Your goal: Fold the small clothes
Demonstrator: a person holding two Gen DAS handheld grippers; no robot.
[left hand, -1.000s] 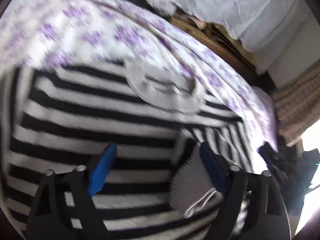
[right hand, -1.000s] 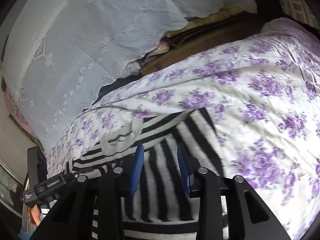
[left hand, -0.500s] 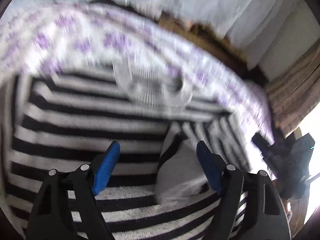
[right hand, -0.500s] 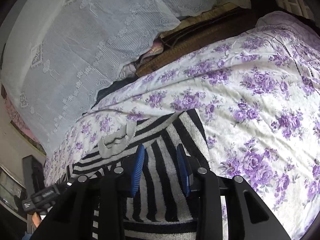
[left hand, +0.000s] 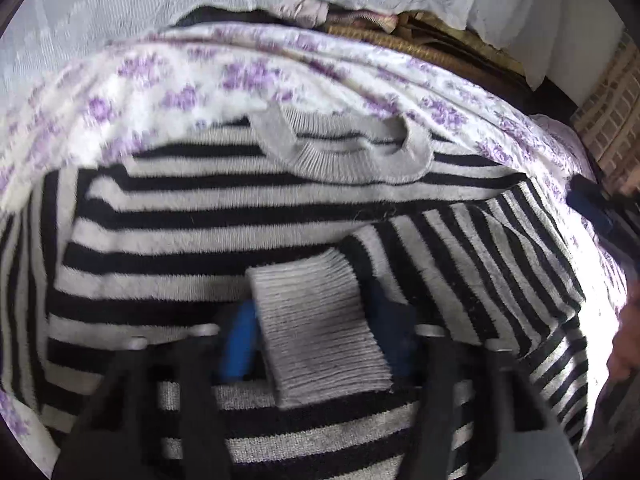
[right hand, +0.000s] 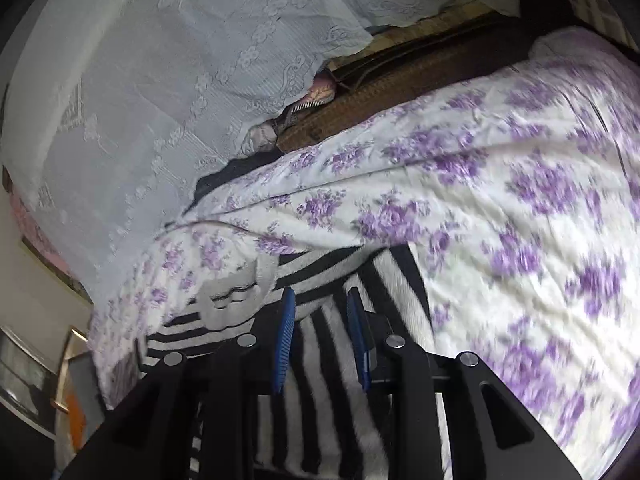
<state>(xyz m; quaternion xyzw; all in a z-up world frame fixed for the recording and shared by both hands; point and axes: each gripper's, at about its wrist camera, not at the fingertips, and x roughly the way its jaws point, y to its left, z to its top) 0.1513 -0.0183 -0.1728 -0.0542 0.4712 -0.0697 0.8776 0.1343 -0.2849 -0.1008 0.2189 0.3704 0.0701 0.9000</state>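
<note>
A black-and-white striped sweater [left hand: 224,236] with a grey ribbed collar [left hand: 340,156] lies flat on a purple-flowered bedspread [left hand: 168,76]. Its right sleeve is folded across the body, and the grey ribbed cuff [left hand: 320,332] lies between my left gripper's [left hand: 318,344] blue pads, which stand close to its sides. In the right wrist view the sweater [right hand: 332,360] lies under my right gripper [right hand: 322,340], whose narrowly spaced blue pads hold a fold of the striped sleeve fabric near the shoulder.
The bedspread [right hand: 500,220] stretches to the right of the sweater. A white lace cloth [right hand: 180,80] hangs behind the bed over a brown wooden headboard [right hand: 420,80]. The right gripper's dark body shows at the right edge of the left wrist view [left hand: 596,208].
My left gripper has closed in around the grey cuff and moved nearer to the sweater. My right gripper keeps its hold, and the sleeve has shifted slightly across the body.
</note>
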